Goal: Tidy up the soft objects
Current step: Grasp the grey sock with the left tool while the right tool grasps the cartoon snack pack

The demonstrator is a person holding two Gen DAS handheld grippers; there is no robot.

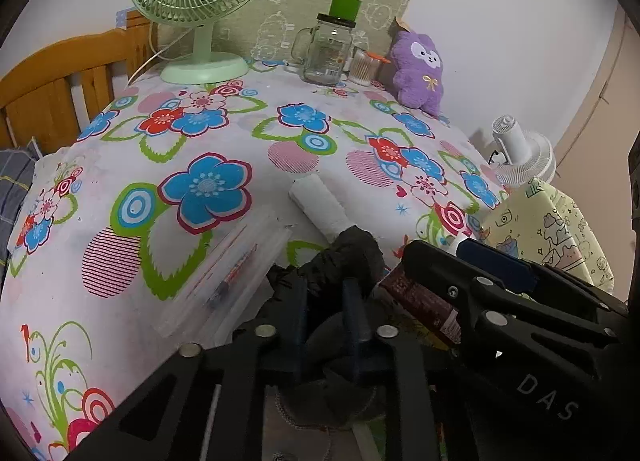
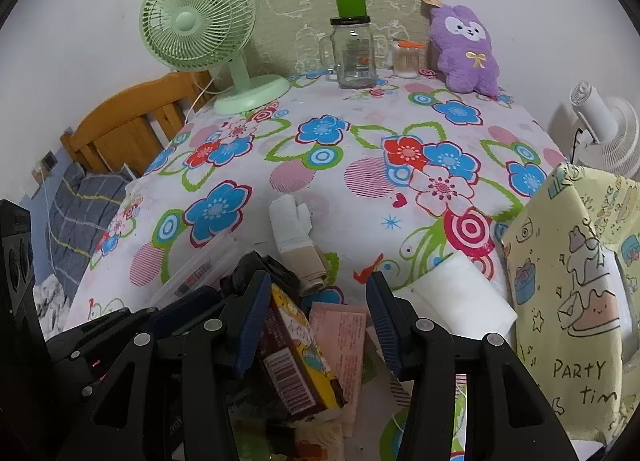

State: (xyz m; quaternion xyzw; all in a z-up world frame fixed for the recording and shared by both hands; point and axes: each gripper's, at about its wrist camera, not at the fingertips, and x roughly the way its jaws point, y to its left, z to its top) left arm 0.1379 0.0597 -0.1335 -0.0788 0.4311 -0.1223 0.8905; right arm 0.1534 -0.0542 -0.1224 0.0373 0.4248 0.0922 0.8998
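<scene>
My left gripper (image 1: 326, 289) is shut on a crumpled black cloth (image 1: 352, 253) near the table's front edge. A white rolled cloth (image 1: 316, 201) lies just beyond it, and in the right wrist view that white roll (image 2: 288, 225) has a beige roll (image 2: 308, 261) at its near end. My right gripper (image 2: 318, 285) stands open over a brown and yellow box (image 2: 296, 357) and a pink packet (image 2: 340, 337); the box leans on its left finger. A folded white cloth (image 2: 460, 293) lies to its right. A purple plush toy (image 2: 468, 53) sits at the back right.
A green desk fan (image 1: 200, 1), a glass mug jar (image 1: 328, 49) and a swab jar (image 1: 362, 67) stand at the back. A clear plastic case (image 1: 228, 281) lies left of my left gripper. A yellow printed bag (image 2: 568, 301) and a white fan (image 2: 600, 121) flank the right edge.
</scene>
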